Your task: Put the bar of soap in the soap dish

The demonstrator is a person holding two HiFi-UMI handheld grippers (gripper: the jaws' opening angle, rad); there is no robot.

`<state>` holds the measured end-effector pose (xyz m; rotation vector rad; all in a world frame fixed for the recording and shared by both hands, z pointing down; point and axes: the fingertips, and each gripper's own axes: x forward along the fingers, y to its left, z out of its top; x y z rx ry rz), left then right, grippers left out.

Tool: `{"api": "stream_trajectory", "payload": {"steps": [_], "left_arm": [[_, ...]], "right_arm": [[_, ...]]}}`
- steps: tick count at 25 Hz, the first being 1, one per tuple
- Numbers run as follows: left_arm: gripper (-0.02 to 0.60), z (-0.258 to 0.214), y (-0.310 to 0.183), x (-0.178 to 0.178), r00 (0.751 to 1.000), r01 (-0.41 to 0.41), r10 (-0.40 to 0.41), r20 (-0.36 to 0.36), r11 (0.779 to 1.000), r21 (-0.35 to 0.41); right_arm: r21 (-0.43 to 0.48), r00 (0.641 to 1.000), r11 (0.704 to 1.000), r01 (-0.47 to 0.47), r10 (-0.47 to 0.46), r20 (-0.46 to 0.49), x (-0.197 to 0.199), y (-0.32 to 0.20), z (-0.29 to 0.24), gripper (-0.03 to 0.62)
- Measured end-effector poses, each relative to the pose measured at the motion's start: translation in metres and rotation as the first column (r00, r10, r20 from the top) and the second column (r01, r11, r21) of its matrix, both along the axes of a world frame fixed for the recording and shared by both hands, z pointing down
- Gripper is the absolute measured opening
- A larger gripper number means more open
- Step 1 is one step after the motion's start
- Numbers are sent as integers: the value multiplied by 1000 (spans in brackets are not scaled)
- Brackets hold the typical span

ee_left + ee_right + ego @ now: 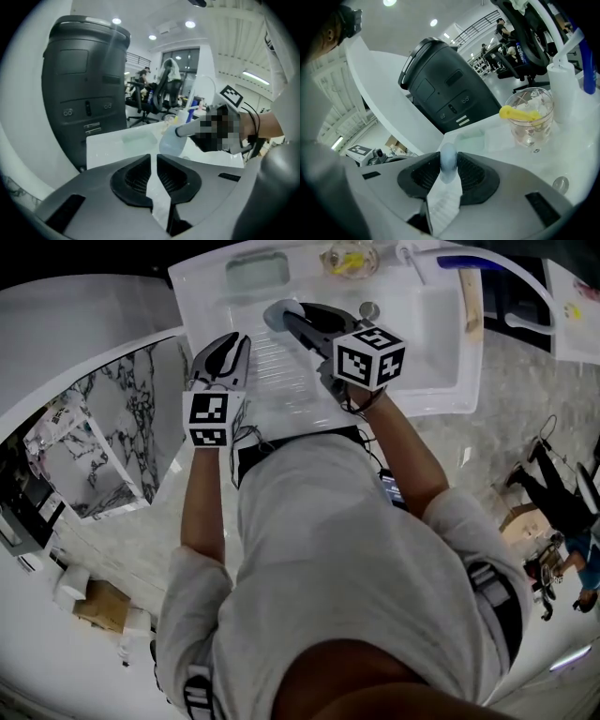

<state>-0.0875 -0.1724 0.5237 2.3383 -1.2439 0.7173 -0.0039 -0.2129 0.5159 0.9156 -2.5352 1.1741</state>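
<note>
A pale blue oval bar of soap (pixel 448 157) stands on edge between the pads of my right gripper (pixel 449 163), which is shut on it. In the head view that gripper (pixel 287 319) reaches over the ribbed drainer of the white sink (pixel 436 343), with the soap (pixel 277 313) at its tip. The pale green soap dish (pixel 256 273) sits on the sink's far left corner, beyond the soap. The left gripper (pixel 228 343) hovers at the sink's left rim. Its jaws (pixel 153 161) stand almost together, a narrow slit between them and nothing in it. From there the soap (pixel 168 140) is just right of the dish (pixel 138 138).
A clear glass (pixel 529 117) holding something yellow stands on the sink's back ledge, next to a white pump bottle (pixel 562 84). The drain plug (pixel 368 308) lies in the basin. A black bin (pixel 445 89) stands behind the sink, and a white tap (pixel 502 268) arches at the right.
</note>
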Motion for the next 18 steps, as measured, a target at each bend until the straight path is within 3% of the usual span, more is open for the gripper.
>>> {"api": "stream_trajectory", "payload": {"steps": [2, 6, 18], "left_arm": [[18, 0, -7, -11, 997, 80, -80, 12, 997, 7], [18, 5, -14, -26, 983, 182, -183, -15, 983, -33], [18, 23, -22, -42, 967, 249, -253, -40, 965, -87]], "right_arm": [[-6, 999, 1000, -30, 30, 25, -3, -6, 2, 115], [-47, 989, 992, -114, 118, 88, -6, -18, 7, 115], [-83, 947, 957, -279, 289, 142, -19, -60, 16, 115]]}}
